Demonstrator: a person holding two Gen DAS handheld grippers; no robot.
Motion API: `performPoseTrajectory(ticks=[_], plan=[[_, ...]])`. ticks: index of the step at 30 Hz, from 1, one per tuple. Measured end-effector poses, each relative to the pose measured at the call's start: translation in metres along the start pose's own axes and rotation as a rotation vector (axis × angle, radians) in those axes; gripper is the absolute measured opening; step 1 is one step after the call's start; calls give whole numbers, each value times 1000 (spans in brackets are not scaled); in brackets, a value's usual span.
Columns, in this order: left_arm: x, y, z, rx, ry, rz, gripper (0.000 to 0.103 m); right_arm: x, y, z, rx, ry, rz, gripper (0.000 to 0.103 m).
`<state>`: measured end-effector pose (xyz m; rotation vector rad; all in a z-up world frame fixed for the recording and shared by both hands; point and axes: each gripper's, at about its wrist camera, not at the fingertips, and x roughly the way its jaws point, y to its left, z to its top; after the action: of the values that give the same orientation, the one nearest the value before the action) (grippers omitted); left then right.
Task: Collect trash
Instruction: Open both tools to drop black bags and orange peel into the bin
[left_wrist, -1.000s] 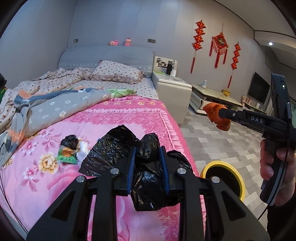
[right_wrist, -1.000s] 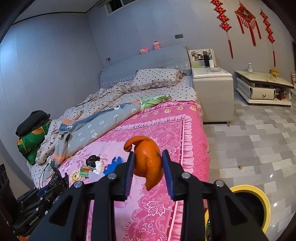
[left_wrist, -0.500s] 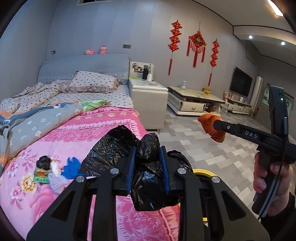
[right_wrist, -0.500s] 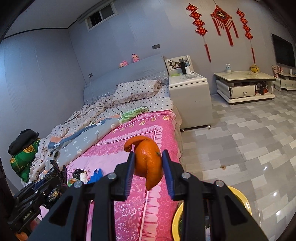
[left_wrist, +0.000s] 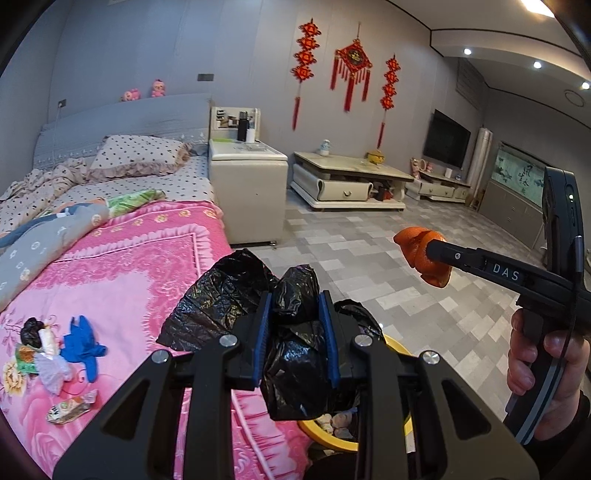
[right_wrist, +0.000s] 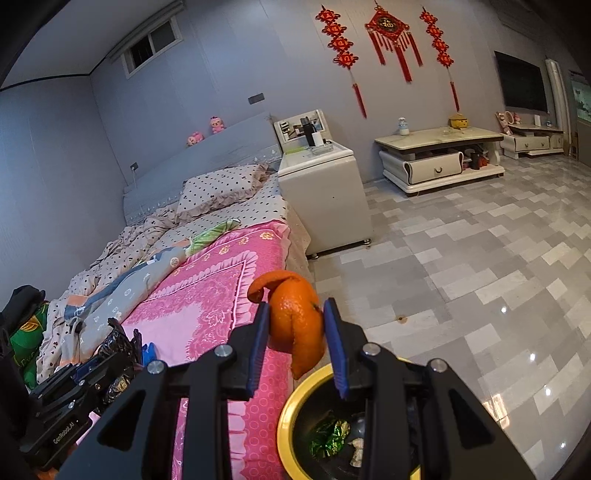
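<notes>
Left gripper (left_wrist: 295, 332) clamped on black bag (left_wrist: 295, 350), right gripper (right_wrist: 297, 339) pinching orange peel (right_wrist: 297, 321), both above yellow-rimmed bin (right_wrist: 291, 410) beside bed (right_wrist: 207, 295), apparently for dropping. More litter (left_wrist: 55, 350) waiting on bed.

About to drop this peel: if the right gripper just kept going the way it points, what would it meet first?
Probably the bare tiled floor past the pink blanket; depth is unclear. The right gripper holds the orange peel, with the yellow-rimmed bin below it, not ahead.

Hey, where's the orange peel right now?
The orange peel is clamped in the right gripper, held in the air just above the yellow-rimmed trash bin beside the pink bed.
</notes>
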<state>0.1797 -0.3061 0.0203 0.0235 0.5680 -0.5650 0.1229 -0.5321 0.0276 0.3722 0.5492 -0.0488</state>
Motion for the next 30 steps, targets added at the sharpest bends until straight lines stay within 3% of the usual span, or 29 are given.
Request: performPoseTrajectory(ticks=[12,25,30], plan=[[80,-28,-29,1,119,-65,24,22,-55,-29,89,75,-60,28],[152,-21,-80,-16,280,-67,24,84,-90,-75,169,240,-97,29],[163,-18,-89,-29,317,-65,25,95,-96,-81,183,263,-120,29]])
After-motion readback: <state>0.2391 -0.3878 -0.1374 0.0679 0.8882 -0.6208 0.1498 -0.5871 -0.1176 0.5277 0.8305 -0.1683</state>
